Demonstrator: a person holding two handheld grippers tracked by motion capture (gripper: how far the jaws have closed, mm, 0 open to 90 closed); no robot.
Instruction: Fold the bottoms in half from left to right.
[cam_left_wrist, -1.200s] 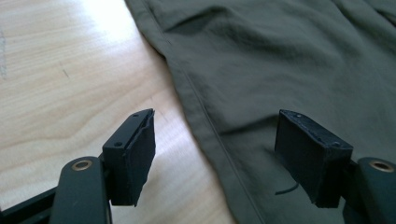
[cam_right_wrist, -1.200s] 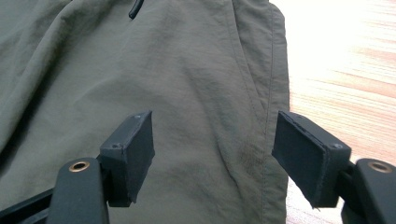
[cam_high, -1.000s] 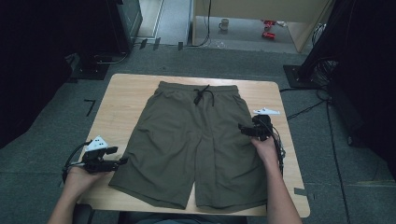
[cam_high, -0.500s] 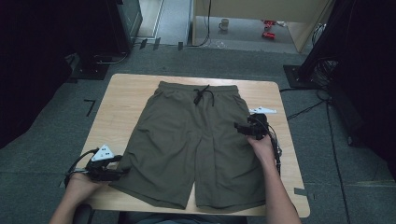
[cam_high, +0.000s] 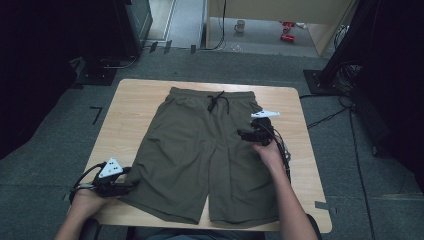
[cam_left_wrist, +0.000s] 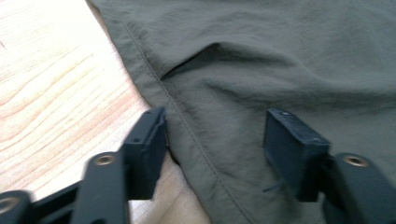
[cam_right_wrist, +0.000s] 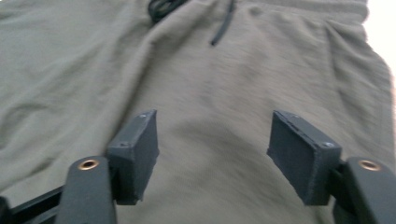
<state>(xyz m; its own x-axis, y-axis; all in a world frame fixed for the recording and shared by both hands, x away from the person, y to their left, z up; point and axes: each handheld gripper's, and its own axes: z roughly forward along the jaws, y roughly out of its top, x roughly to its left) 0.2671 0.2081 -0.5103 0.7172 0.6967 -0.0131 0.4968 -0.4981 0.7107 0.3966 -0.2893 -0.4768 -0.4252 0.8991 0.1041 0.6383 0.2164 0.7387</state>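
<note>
While the table (cam_high: 140, 95) carries everything, order by size runs table, shorts, grippers, drawstring. Light wood top with rounded corners, grey floor around it. Olive shorts (cam_high: 200, 155) lie flat and spread on it, waistband toward the far edge, both leg hems at the near edge, taking up most of the middle; bare wood strips left along the left and right edges. Left gripper (cam_high: 127, 184) sits low at the near-left corner, lying about level and pointing at the outer seam of the left leg, just above its hem. In the left gripper view its jaws have just been closing but are apart: one jaw over bare wood beside the cloth edge, the other over the fabric, with the stitched side seam (cam_left_wrist: 187, 126) running between them; pads not pressing on cloth, a small fold of fabric just ahead. Right gripper (cam_high: 242, 134) is over the shorts' right hip, nearer the right edge than the middle, white plate on top, cable trailing back along the forearm. In the right gripper view its jaws are apart with plain fabric between and below them, nothing pinched; can't tell if the tips touch the cloth, picture is a bit blurred. Black drawstring (cam_high: 216, 101) lies knotted at the waistband centre near the far edge, loose ends (cam_right_wrist: 224, 25) trailing toward the legs.
</note>
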